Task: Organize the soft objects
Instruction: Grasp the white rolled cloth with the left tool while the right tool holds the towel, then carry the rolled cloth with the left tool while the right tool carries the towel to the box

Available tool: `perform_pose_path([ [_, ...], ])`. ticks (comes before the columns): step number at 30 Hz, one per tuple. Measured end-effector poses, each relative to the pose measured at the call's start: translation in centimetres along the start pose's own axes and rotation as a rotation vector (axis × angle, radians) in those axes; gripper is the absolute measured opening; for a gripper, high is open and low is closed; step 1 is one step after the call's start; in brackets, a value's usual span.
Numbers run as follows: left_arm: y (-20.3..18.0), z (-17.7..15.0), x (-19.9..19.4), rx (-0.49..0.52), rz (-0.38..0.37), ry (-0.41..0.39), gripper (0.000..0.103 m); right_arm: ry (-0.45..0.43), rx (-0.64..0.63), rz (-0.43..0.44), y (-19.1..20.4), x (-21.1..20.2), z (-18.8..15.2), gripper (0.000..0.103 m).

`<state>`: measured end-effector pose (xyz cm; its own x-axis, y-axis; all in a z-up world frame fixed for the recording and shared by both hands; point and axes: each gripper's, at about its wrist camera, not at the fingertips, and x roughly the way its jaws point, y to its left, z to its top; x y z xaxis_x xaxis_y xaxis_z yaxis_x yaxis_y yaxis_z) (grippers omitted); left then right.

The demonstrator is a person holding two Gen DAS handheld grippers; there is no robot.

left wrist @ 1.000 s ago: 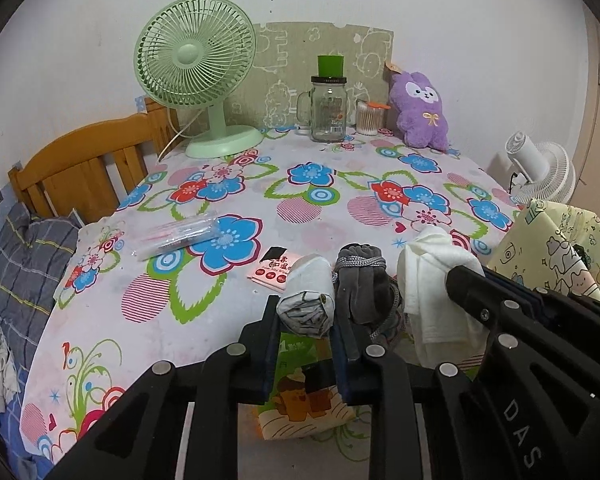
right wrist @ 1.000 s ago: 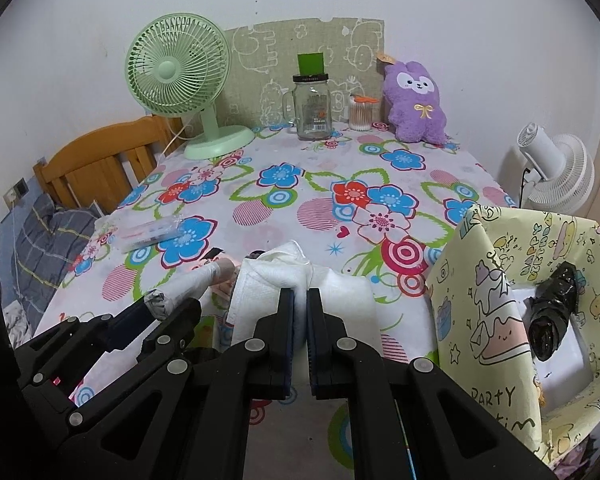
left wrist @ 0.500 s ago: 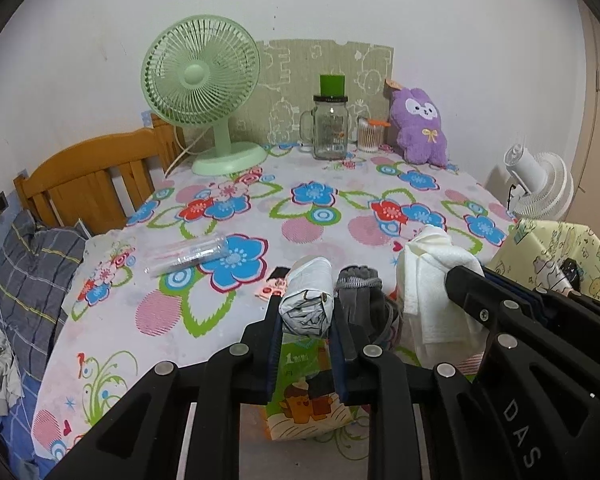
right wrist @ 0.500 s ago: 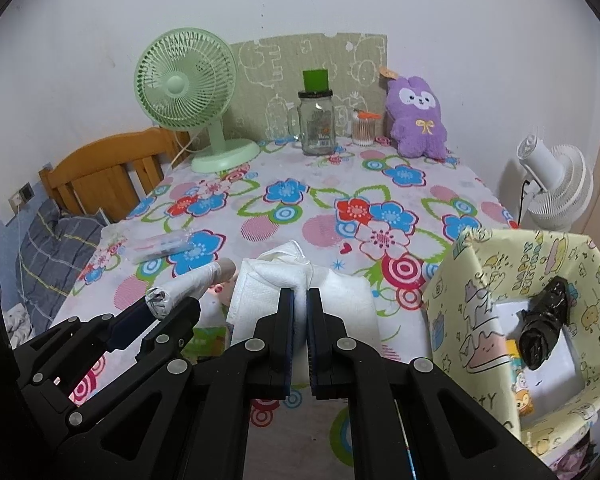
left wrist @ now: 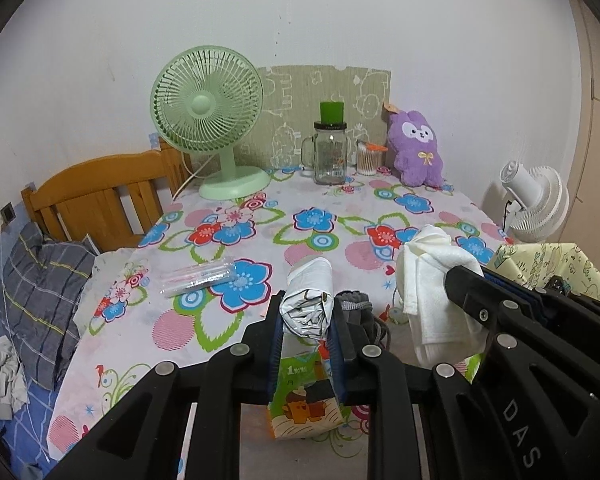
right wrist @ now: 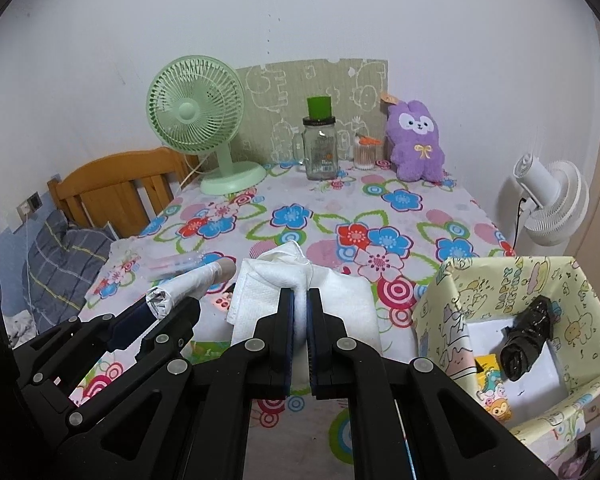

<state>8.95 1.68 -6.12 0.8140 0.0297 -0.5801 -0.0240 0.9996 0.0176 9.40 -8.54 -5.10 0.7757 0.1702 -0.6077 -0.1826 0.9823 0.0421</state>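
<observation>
Left gripper (left wrist: 307, 322) clamps crinkly silver-grey roll (left wrist: 309, 300) — plastic, perhaps.

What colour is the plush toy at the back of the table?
The plush toy is purple with a white face, clearest in the right wrist view.

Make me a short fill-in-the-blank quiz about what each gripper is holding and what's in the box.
1. The left gripper is shut on a rolled ___ bundle.
2. The right gripper clamps a folded ___ towel.
3. The black roll lies inside the patterned ___.
Missing words: silver-grey; white; box
</observation>
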Motion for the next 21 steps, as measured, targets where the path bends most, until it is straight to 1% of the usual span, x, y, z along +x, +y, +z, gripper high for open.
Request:
perform_pose_path([
  [9, -0.6, 0.7, -1.2, -0.004, -0.006, -0.029, 0.019, -0.030, -0.011, -0.004, -0.3, -1.5, 0.6, 0.008],
  [21, -3.0, 1.7, -2.4, 0.005, -0.045, -0.070, 0.019, -0.069, -0.011, -0.040, -2.4, -3.8, 1.4, 0.008],
])
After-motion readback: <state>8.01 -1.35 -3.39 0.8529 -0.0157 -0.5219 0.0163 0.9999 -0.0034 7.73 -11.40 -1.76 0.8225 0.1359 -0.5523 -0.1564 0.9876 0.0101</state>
